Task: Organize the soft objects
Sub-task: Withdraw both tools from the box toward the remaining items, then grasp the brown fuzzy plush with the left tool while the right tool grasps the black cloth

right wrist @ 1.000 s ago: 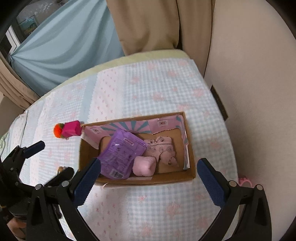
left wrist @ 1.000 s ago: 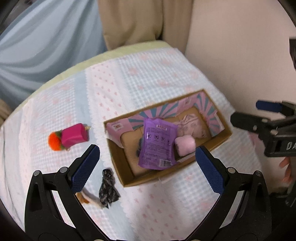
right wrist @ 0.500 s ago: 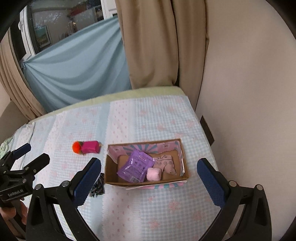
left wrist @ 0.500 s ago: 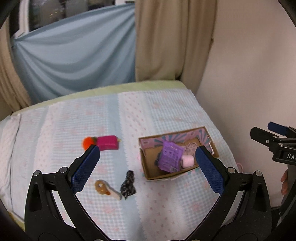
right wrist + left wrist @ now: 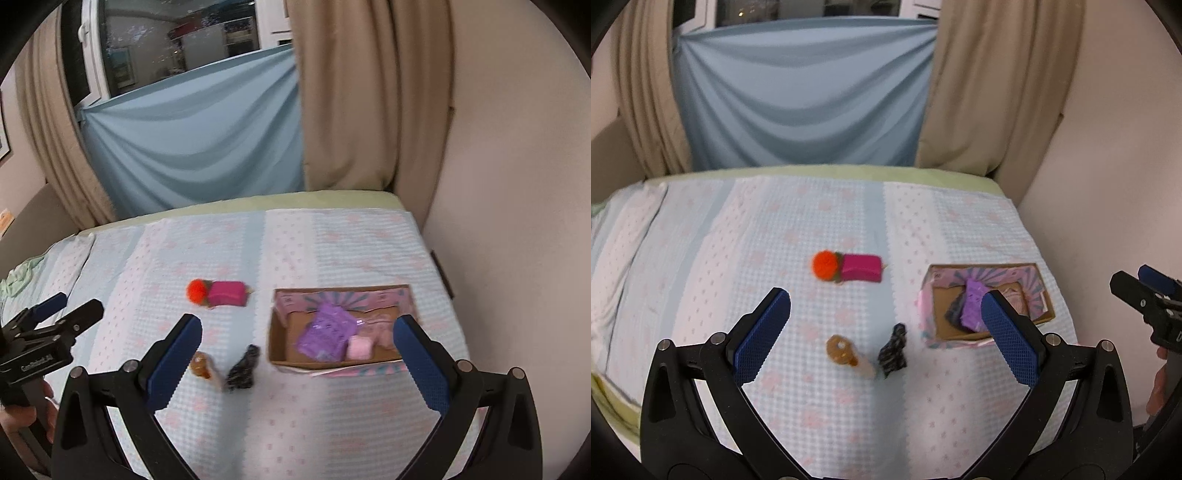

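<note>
Three soft things are lying loose on the bed point(image 5: 775, 229): a pink pouch point(image 5: 860, 268) with an orange pompom, a dark cloth scrap point(image 5: 893, 350) and a tan toy point(image 5: 842, 350). Beside them a cardboard box point(image 5: 279, 347) is holding a purple packet point(image 5: 327, 338) and a pink cube point(image 5: 359, 348). Left tongs point(image 5: 882, 334) and right tongs point(image 5: 295, 356) are both hovering high, jaws apart, holding nothing. Likely risks: the scrap and toy are lying just beside each other, so one pinch may be catching both; thin cloth may be slipping from the pads; blur is hiding the toy's outline.
</note>
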Available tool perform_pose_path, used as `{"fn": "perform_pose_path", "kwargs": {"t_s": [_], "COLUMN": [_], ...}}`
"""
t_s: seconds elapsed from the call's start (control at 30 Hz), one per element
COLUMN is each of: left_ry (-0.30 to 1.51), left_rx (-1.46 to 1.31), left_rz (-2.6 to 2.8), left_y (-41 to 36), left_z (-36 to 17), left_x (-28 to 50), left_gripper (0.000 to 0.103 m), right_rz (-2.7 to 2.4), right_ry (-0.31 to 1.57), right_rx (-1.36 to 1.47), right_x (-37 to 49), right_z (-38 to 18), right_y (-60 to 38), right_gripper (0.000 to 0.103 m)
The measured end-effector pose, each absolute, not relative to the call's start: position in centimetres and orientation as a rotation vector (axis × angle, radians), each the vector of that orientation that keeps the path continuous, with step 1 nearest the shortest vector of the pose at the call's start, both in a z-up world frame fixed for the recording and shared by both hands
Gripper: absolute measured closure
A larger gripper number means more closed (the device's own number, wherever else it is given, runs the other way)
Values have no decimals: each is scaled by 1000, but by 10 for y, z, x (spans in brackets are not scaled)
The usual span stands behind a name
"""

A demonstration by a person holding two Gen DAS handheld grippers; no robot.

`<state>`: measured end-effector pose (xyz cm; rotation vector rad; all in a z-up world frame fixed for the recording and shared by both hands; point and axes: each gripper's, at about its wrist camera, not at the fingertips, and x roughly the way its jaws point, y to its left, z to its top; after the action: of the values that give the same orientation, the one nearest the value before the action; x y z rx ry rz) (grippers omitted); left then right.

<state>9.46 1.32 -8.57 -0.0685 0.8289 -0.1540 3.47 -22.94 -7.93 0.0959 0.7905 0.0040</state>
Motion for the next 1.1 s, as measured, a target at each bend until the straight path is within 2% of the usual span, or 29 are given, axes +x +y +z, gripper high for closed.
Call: {"fn": "perform_pose_path", "kwargs": {"t_s": [0.37,0.7,0.9,1.03,1.1], "left_ry": [975,1049,1043,1046,1052], "left_rx": [-128,-87,0,99,129], "left_rz": [-182,-279,-431,-508,-535], "left_y": [73,90,84,73,71], "left_z": [-176,-297,-373,-416,-431], "left_x": [118,150,173,185,187], "left_gripper": [0,1,2,7,11], "right_rz": [44,41,38,26,29], "right_ry": [854,981,995,1028,1046], "right_rx": [156,251,305,326,322], "right_x": [53,87,110,127,134], "right_z": [-154,-268,-334,-378,-395], "right_y": [-167,-133,-124,-119,-115], "right_gripper": [0,0,7,10,14]}}
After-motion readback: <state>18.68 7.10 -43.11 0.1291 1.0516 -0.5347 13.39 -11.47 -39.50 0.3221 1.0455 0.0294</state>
